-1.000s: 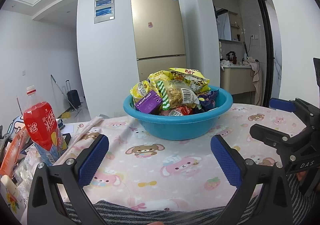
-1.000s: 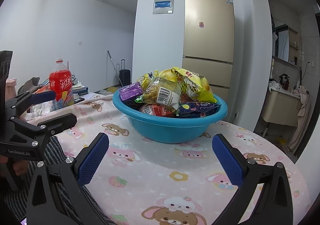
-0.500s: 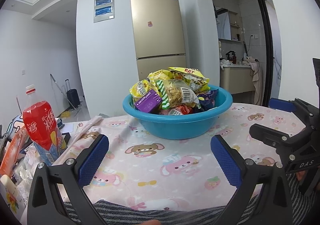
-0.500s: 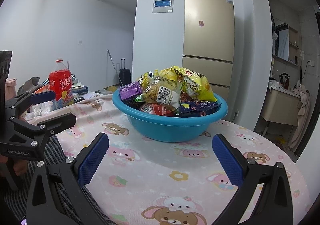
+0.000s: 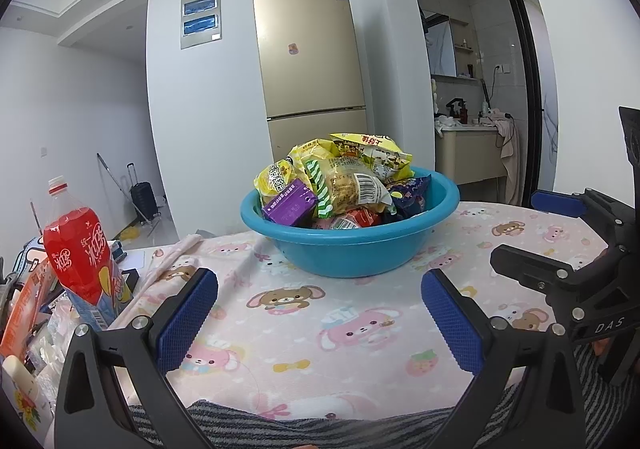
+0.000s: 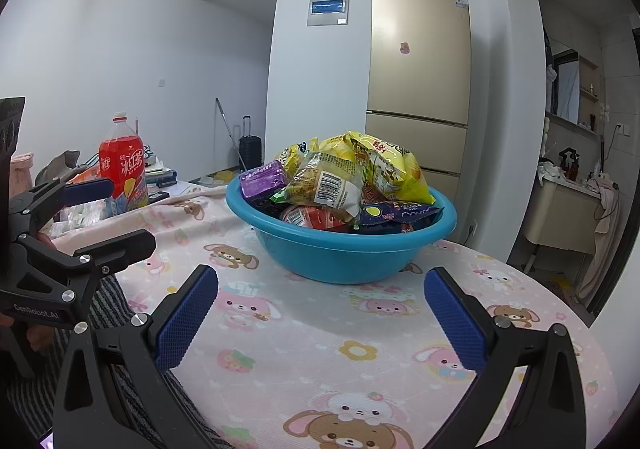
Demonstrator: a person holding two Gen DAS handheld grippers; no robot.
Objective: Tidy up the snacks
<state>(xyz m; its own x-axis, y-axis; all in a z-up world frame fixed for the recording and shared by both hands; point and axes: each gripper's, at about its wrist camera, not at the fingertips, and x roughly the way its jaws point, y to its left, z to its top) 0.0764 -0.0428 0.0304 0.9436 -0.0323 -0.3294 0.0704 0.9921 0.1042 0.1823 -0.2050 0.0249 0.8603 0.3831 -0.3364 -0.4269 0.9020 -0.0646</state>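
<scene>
A blue plastic basin (image 5: 352,249) (image 6: 340,249) stands on the table, heaped with snack packs: yellow chip bags (image 5: 372,151) (image 6: 388,165), a purple box (image 5: 290,203) (image 6: 262,179), a clear barcode pack (image 5: 352,185) (image 6: 328,181), a dark blue pack (image 6: 396,213). My left gripper (image 5: 320,313) is open and empty, low over the table, short of the basin. My right gripper (image 6: 322,313) is open and empty, likewise short of the basin. Each gripper shows in the other's view, the right one (image 5: 568,261) and the left one (image 6: 68,225).
The table has a pink animal-print cloth (image 5: 340,333) (image 6: 340,361). A red drink bottle (image 5: 80,249) (image 6: 122,161) and clutter stand at the left side. A gold fridge (image 5: 312,81) and a doorway with a sink cabinet (image 6: 560,217) are behind.
Both views have crept slightly nearer the basin and a little higher. Both grippers stay open and empty.
</scene>
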